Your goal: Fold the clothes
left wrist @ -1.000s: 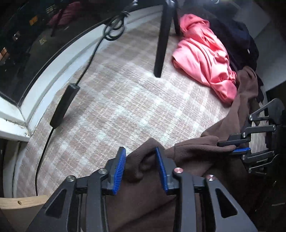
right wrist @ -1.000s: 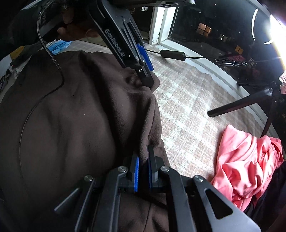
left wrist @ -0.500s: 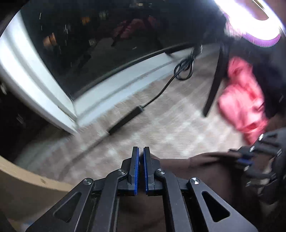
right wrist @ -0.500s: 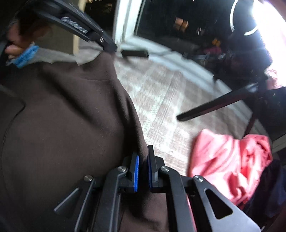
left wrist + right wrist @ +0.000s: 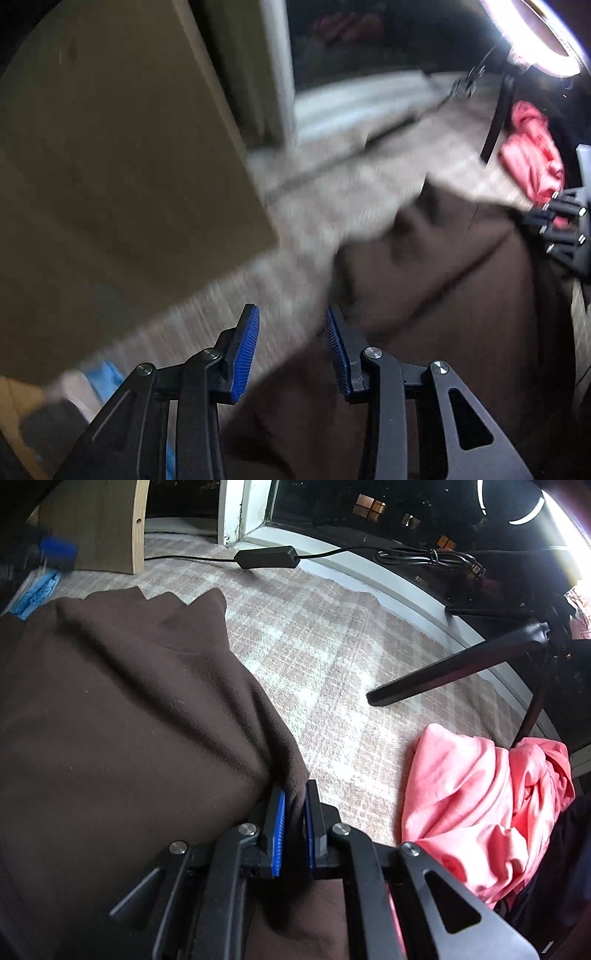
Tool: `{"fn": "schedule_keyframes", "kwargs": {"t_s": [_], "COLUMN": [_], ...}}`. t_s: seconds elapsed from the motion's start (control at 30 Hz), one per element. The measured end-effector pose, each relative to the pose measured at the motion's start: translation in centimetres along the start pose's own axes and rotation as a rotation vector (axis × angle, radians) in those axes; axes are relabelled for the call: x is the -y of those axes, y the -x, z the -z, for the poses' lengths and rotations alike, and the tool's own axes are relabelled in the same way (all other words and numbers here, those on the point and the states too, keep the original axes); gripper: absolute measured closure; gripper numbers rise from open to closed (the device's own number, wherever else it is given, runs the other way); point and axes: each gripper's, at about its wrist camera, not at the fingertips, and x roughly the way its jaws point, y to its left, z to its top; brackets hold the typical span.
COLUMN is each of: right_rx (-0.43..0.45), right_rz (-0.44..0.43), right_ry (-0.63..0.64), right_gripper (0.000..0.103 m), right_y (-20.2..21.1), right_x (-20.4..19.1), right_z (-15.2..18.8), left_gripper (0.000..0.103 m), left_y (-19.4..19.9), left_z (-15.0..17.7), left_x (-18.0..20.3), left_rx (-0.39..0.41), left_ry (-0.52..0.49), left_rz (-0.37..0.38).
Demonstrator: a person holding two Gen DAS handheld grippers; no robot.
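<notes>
A dark brown fleece garment (image 5: pixel 122 716) lies spread on the checked bedspread (image 5: pixel 325 657). Its right edge sits pinched between the blue pads of my right gripper (image 5: pixel 294 812), which is shut on it. In the blurred left wrist view the same brown garment (image 5: pixel 443 295) lies ahead and to the right. My left gripper (image 5: pixel 291 343) stands open at the garment's left edge, with nothing held between its fingers. The right gripper (image 5: pixel 565 229) shows at the far right of that view, on the cloth's other side.
A crumpled pink garment (image 5: pixel 487 805) lies at the right, with dark clothes beside it. Black tripod legs (image 5: pixel 458 668) stand on the bedspread under a bright ring light (image 5: pixel 535 37). A power adapter (image 5: pixel 266 556) and cable run along the window ledge. A wooden board (image 5: pixel 92 528) stands at the far left.
My left gripper has opened and let go of the brown garment's corner, swinging left and back. The garment now lies flatter on the bedspread. The right gripper keeps its grip.
</notes>
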Motion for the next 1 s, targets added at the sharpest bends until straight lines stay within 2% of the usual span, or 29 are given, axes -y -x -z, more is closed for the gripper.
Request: {"fn": "schedule_keyframes", "kwargs": {"t_s": [0.07,0.1,0.13,0.17,0.23,0.3,0.37,0.43,0.5,0.57,0.63,0.8,1.0], "right_rx": [-0.004,-0.005,-0.005,-0.008,-0.013,-0.010,0.004,0.053,0.094,0.112,0.128,0.041,-0.064], "right_rz": [-0.008,-0.010,-0.011,-0.006,0.002,0.023,0.052,0.024,-0.026,-0.072,-0.124,-0.169,-0.223], "right_ry": [-0.009,-0.011,-0.011,-0.013,-0.018,-0.016,-0.012,-0.050,-0.077,-0.082,-0.081,-0.153,-0.238], "right_gripper": [0.095,0.095,0.095,0.095,0.090,0.071,0.070,0.070,0.069,0.066,0.065,0.065,0.065], "right_y": [0.0,0.0,-0.1,-0.1,-0.2,0.2,1.1,3.5,6.5,8.7,11.1,12.8,14.9], "right_x": [0.1,0.2,0.3,0.4,0.4,0.6,0.7,1.1,0.9,0.2,-1.0,-3.6,-6.6], "right_z": [0.1,0.1,0.2,0.2,0.3,0.3,0.4,0.7,1.5,2.6,4.6,12.7,22.5], "left_gripper": [0.068,0.074,0.103,0.100,0.102,0.096,0.094,0.078,0.073,0.072,0.070,0.070,0.069], "left_y": [-1.6,-2.2,-2.8,-3.6,-3.7,-1.8,1.9,6.4,10.6,12.4,13.8,14.3,13.2], "left_z": [0.8,0.9,1.1,1.2,1.6,2.3,3.6,6.3,10.3,13.8,18.1,28.4,37.6], "left_x": [0.0,0.1,0.2,0.4,0.5,-0.7,-2.7,-4.4,-4.8,-4.6,-3.3,0.7,5.7], "left_rx": [-0.029,-0.031,-0.033,-0.046,-0.043,-0.027,0.030,0.083,0.100,0.092,0.063,-0.032,-0.138], "left_ry": [0.004,-0.001,-0.009,-0.017,-0.038,-0.008,0.060,0.103,0.107,0.122,0.135,0.182,0.234], "left_rz": [0.034,0.029,0.028,0.024,-0.046,-0.076,-0.105,-0.116,-0.129,-0.116,-0.100,-0.030,0.068]}}
